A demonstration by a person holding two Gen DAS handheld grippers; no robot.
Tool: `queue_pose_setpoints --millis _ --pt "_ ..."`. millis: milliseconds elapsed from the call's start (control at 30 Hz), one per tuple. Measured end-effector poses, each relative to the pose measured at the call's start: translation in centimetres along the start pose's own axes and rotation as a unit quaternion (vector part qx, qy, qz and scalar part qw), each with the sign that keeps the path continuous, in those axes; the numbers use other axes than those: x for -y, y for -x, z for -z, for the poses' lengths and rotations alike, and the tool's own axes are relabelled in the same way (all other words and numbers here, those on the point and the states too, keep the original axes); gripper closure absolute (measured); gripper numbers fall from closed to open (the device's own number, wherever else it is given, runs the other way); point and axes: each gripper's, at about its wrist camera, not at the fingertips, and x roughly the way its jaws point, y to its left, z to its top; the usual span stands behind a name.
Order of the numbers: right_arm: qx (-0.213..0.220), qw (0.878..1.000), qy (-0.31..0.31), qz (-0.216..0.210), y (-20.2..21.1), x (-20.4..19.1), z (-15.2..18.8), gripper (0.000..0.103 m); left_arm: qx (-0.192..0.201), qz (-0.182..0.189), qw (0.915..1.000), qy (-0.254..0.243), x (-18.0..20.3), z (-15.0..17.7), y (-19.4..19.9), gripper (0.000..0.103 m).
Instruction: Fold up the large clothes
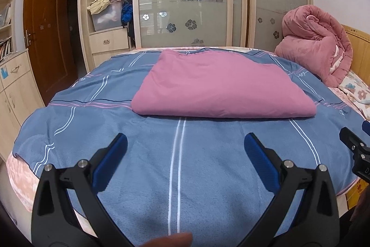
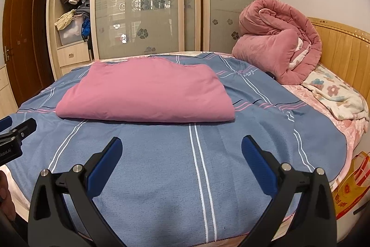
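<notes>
Pink garment (image 1: 222,85) lies folded on the blue bedspread (image 1: 138,154). Left gripper (image 1: 185,145) and right gripper (image 2: 181,147) hover wide, empty; pinch both near corners evenly.

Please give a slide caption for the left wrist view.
Open hand-held gripper before a folded pink garment on the bed.

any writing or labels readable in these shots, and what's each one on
"love": cursive white script on the blue striped blanket, near the rolled pink quilt.
Partial white lettering on the left gripper body at the right wrist view's left edge: too cut off to read.
Red characters on the yellow bag beside the bed: too blurred to read.
</notes>
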Motion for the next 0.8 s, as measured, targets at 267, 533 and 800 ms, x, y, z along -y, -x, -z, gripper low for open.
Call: queue_pose_setpoints --millis 267,533,800 --pt "0.001 1.0 0.001 0.002 0.03 -0.04 -0.07 0.001 0.002 -0.001 1.0 0.004 -0.18 -0.01 0.13 0.002" --pt "0.001 1.0 0.002 0.002 -0.03 -0.08 -0.13 0.001 0.0 -0.001 1.0 0.003 -0.29 -0.1 0.12 0.002" --pt "0.003 1.0 0.001 0.003 -0.03 -0.05 -0.19 0.001 -0.004 -0.004 1.0 -0.002 -0.43 -0.02 -0.12 0.002"
